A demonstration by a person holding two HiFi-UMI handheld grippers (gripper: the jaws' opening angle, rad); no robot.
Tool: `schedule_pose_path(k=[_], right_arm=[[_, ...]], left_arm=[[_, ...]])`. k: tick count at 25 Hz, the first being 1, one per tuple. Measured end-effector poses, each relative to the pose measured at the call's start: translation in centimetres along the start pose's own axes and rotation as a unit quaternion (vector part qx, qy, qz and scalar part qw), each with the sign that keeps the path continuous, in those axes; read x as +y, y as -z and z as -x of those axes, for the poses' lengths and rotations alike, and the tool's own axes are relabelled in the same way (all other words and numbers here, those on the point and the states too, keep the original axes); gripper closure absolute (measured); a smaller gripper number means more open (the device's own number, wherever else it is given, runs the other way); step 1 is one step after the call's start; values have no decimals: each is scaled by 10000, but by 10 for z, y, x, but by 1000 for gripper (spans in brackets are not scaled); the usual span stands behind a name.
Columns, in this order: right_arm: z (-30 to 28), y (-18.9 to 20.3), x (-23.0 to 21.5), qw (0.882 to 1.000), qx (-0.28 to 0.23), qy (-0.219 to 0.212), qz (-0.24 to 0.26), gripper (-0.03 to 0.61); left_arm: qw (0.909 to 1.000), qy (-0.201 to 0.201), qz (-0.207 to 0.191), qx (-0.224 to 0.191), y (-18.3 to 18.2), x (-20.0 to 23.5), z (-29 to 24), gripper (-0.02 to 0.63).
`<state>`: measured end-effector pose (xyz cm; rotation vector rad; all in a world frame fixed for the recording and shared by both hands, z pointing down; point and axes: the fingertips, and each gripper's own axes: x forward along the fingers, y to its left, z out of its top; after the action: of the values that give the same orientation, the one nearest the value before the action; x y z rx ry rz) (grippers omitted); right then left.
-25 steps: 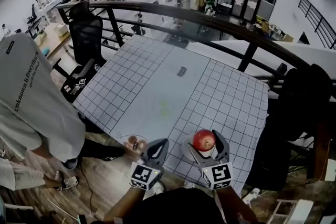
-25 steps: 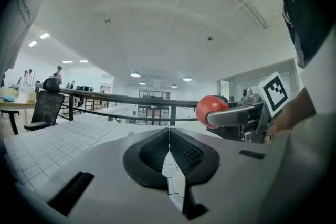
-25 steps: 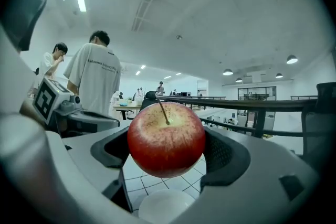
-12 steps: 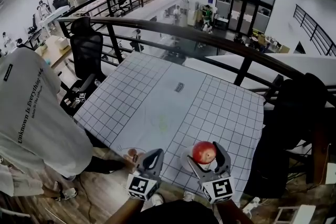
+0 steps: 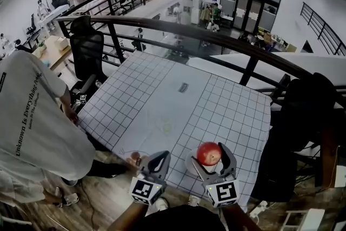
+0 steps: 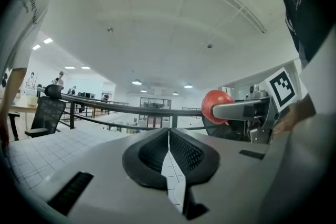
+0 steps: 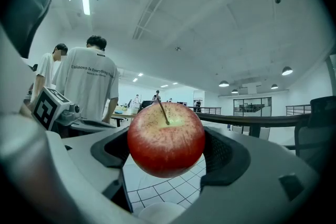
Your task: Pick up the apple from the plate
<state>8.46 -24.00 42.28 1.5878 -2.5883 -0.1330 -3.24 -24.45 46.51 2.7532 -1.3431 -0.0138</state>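
1. Bench (image 5: 162, 100): white surface with a grid; it carries the plate (image 7: 156, 212) at its near edge.
2. Person in a white T-shirt (image 5: 32, 116): stands to the left of the plate, well apart from it, beside the bench.
3. Right hand-held gripper (image 7: 168, 152): held above the plate, jaws pinching the apple (image 5: 209, 153) on both sides.
4. Left hand-held gripper (image 6: 169, 147): just left of the plate, jaws pressed together with nothing between them.
5. Plate: white, mostly hidden beneath the right hand-held gripper.
6. Apple: red, stem up, above the plate and apart from it.
7. Small dark item (image 5: 183, 87): beyond the plate, well apart, flat on the bench.
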Motion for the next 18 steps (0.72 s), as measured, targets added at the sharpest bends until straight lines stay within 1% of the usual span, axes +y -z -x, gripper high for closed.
schedule_pose_path(k=[7,14,18], right_arm=[[-1,6,-7,9998,101,194,9,150],[0,9,-8,9994,175,314,1,150],[1,10,-8,9993,155,335,19,150]], left_arm=[[9999,130,-113,21,1,-3,-4,592],[9998,184,-21,-36,-5,-7,-5,591],[9997,213,-69,-31,-6,-8,-5,591]])
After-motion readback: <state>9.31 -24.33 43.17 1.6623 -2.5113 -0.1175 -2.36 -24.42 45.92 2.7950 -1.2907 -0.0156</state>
